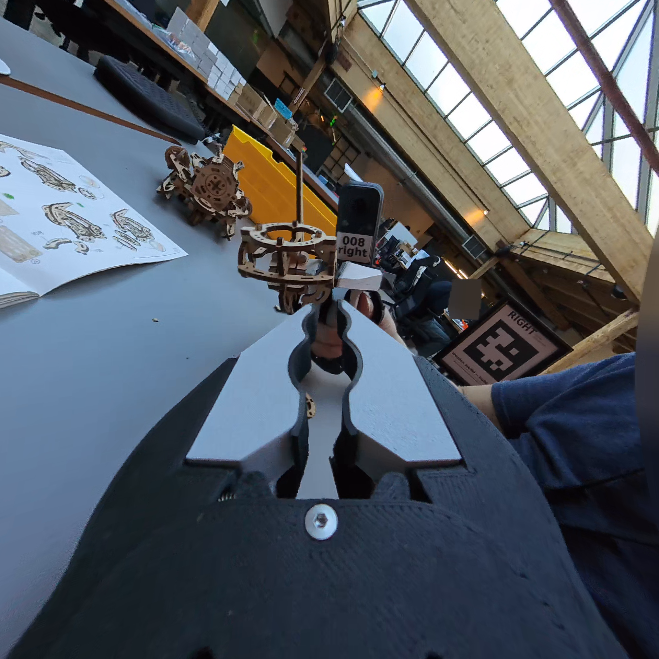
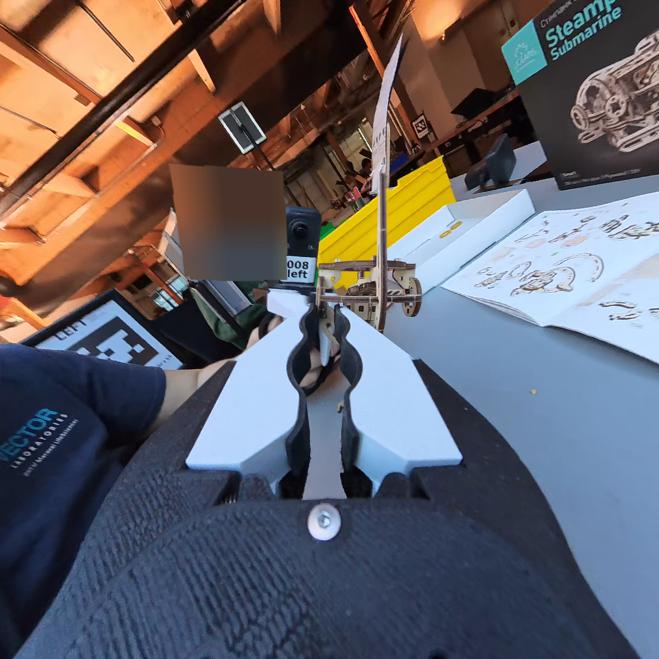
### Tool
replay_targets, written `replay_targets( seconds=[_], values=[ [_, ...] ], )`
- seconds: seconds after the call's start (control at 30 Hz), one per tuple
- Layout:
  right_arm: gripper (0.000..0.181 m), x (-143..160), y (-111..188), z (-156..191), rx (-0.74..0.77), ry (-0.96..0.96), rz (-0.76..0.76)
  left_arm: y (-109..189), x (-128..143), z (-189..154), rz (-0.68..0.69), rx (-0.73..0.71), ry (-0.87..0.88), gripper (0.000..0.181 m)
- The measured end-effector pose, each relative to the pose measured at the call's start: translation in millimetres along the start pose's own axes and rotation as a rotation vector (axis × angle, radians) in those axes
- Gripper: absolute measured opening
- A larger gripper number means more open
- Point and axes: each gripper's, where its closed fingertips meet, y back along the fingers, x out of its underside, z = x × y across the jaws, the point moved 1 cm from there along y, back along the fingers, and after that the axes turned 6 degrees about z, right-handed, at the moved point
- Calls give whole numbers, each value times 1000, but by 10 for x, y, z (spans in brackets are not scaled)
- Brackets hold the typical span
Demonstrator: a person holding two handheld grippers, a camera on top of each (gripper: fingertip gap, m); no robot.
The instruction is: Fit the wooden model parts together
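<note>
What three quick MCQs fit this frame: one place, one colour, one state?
1. Where is the loose model?
A. On the table, between the booklet and the bin
B. Inside the bin
C. On top of the booklet

2. What colour is the bin?
A. Red
B. Yellow
C. Green

3. What state is the booklet in?
A. Shut
B. Rolled up
C. Open, lying flat

Answers:
1. A: in the left wrist view it sits on the grey tabletop, with the pages on one side and the bin wall behind it.
2. B: both views show its walls bright yellow.
3. C: both views show printed pages spread open on the table.
</note>
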Motion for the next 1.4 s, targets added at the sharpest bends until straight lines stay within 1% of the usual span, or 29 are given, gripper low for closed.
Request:
replay_targets(
  seconds=[0.07,0.17,0.23,0.37,0.43,0.6,0.73,0.77,0.83,0.93,1.0,1.03,1.07,1.1,1.13,1.2,1.27,1.33,1.4],
  values=[
    [7,-11,-31,30,-42,-45,-23,5,3,6,-1,-20,-19,5],
    [7,-18,-68,59,-116,-137,-56,44,-77,-32,-56,-10,-21,7],
    [6,-31,-78,56,-139,-173,-83,58,-98,-31,-71,-13,-10,6],
    [7,-11,-100,20,-121,-175,-80,44,-72,-1,-58,-38,-20,5],
    [6,-16,-107,7,-108,-171,-84,45,-84,-8,-72,-37,-19,5],
    [7,13,-146,-15,-47,-101,-58,41,-76,42,-74,-77,-21,2],
    [7,8,-148,-15,-50,-109,-61,71,-92,19,-68,-55,-20,0],
    [7,1,-135,-28,-51,-125,-69,102,-111,17,-68,-68,-52,0],
    [7,-10,-100,-57,-59,-175,-85,175,-154,23,-58,-140,-201,0],
    [7,11,-69,-97,-69,-251,-83,233,-150,64,18,-322,-571,2],
    [7,39,-73,-93,-85,-285,-67,235,-105,133,89,-494,-862,14],
    [7,58,-82,-83,-94,-295,-54,242,-105,161,104,-592,-996,14],
    [7,81,-92,-79,-95,-301,-39,234,-93,164,114,-662,-1103,10],
    [7,107,-102,-78,-91,-302,-24,211,-68,145,126,-695,-1169,0],
    [7,130,-111,-78,-87,-303,-10,172,-28,112,138,-686,-1194,0],
    [7,157,-119,-81,-80,-305,6,109,26,50,139,-638,-1174,1],
    [7,161,-120,-62,-93,-310,10,108,15,68,140,-648,-1159,8],
    [7,182,-123,-63,-91,-310,24,108,47,103,172,-645,-1170,12],
    [7,205,-128,-60,-93,-311,39,107,74,111,184,-635,-1191,10]
  ],
)
